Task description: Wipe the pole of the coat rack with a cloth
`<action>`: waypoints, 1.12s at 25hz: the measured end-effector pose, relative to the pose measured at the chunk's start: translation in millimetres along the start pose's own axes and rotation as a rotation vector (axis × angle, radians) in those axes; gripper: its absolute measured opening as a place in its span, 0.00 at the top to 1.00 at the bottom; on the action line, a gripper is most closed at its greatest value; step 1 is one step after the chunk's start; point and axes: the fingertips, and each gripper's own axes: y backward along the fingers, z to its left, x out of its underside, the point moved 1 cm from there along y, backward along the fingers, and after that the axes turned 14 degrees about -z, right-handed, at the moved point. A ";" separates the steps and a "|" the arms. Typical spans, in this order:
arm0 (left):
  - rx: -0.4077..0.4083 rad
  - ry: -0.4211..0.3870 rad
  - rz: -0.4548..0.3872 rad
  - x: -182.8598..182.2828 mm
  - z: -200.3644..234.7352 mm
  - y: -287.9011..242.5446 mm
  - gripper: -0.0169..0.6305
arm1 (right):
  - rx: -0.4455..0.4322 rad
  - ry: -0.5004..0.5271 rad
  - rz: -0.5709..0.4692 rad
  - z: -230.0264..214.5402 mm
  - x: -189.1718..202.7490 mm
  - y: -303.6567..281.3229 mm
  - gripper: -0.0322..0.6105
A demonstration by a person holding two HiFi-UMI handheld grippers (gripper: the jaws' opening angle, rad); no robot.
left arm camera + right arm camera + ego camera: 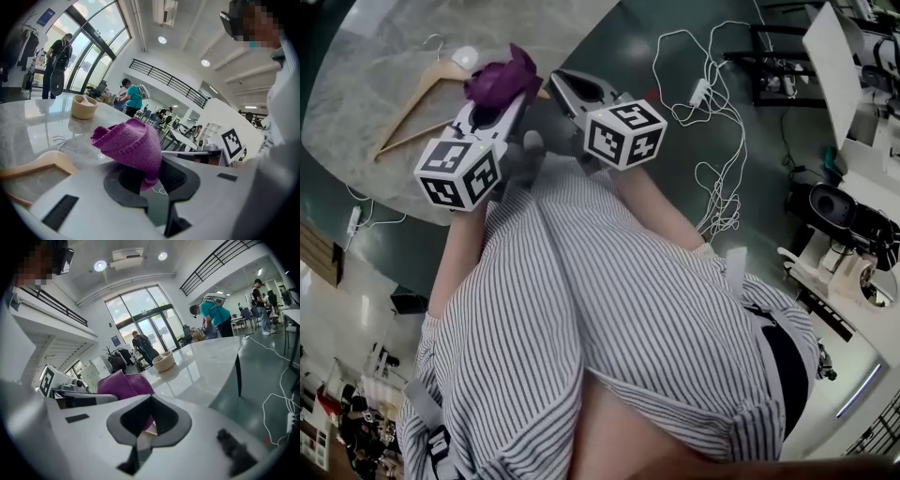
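The cloth is purple, the hanger tan, the table marbled grey, the shirt dark-striped white.

Upper left of the frame: the left gripper clasps a purple cloth over a marble table bearing a wooden hanger. The right gripper is just beside it, above a striped shirt.

No legible writing in any view.
The left marker cube and right marker cube bear only black-and-white squares; the blue wall sign is too small to read.
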 end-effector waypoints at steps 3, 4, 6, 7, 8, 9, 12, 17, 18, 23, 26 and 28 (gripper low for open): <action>0.006 0.014 0.028 5.1 4.0 3.5 0.85 | 0.006 -0.055 -0.003 3.2 2.5 -0.7 0.93; 0.008 0.019 0.040 7.1 4.2 3.6 0.85 | 0.012 -0.072 -0.011 2.0 1.4 0.5 0.93; 0.022 0.021 0.061 9.7 2.3 1.5 0.85 | 0.034 -0.091 -0.022 -3.1 -0.6 4.2 0.93; 0.030 0.020 0.070 9.8 1.6 0.4 0.85 | 0.046 -0.095 -0.024 -5.1 -0.7 5.6 0.93; 0.037 0.019 0.077 9.3 1.8 -0.5 0.85 | 0.056 -0.098 -0.025 -6.2 -0.4 6.3 0.93; 0.042 0.019 0.083 8.6 2.8 -1.0 0.85 | 0.064 -0.102 -0.025 -6.3 0.1 6.5 0.93; 0.050 0.025 0.098 8.4 5.5 -0.8 0.85 | 0.087 -0.121 -0.023 -5.3 5.0 7.7 0.93; 0.056 0.043 0.129 15.7 10.9 -4.8 0.85 | 0.117 -0.157 -0.017 -10.6 14.5 8.7 0.93; 0.056 0.047 0.135 18.6 12.7 -6.3 0.85 | 0.124 -0.162 -0.018 -14.1 16.2 8.4 0.93; 0.059 0.078 0.168 34.0 15.4 -8.2 0.85 | 0.149 -0.183 -0.004 -23.7 25.4 7.7 0.93; 0.068 0.096 0.187 38.0 16.4 -14.7 0.85 | 0.157 -0.199 0.008 -26.6 30.6 5.1 0.93; 0.067 0.108 0.198 42.9 17.7 -20.8 0.85 | 0.160 -0.215 0.023 -30.0 39.0 4.2 0.93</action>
